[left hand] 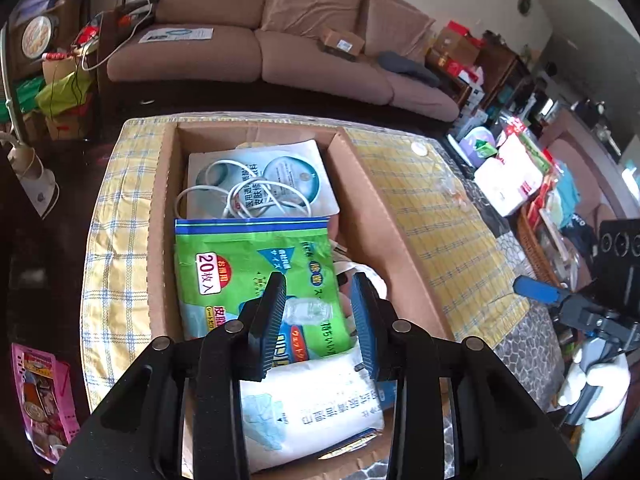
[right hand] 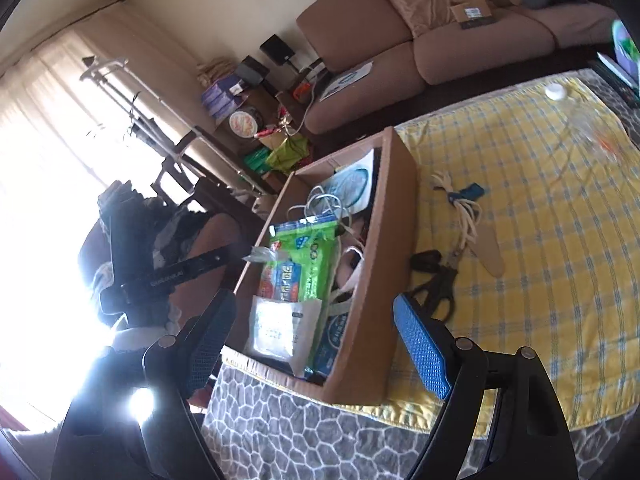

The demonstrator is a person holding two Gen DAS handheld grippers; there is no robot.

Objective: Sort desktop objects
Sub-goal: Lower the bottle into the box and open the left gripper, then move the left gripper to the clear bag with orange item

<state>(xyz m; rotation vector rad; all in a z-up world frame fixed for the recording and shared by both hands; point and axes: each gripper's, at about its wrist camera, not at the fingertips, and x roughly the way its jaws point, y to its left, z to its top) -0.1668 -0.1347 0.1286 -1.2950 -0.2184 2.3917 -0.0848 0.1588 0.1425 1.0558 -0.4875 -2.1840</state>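
A cardboard box (left hand: 362, 208) stands on a yellow checked cloth (left hand: 424, 188). It holds a green wipes pack (left hand: 248, 264), a white cable (left hand: 256, 196) and white packets (left hand: 316, 400). Above the box my left gripper (left hand: 320, 312) is shut on a small clear plastic piece (left hand: 308, 311). The same piece (right hand: 265, 256) shows over the box (right hand: 396, 240) in the right wrist view. My right gripper (right hand: 316, 344) hangs wide open before the box's near corner with nothing between its fingers. On the cloth (right hand: 552, 208) lie a bundled white cord (right hand: 464, 208), black scissors (right hand: 438, 280) and a wooden spatula (right hand: 491, 254).
A brown sofa (left hand: 280, 48) stands behind the table. Packed shelves and bags (left hand: 516, 176) crowd the right side. A white cap (right hand: 556, 91) lies at the cloth's far edge. A pink bag (left hand: 44, 396) sits on the floor at left. A grey patterned mat (right hand: 304, 432) borders the cloth.
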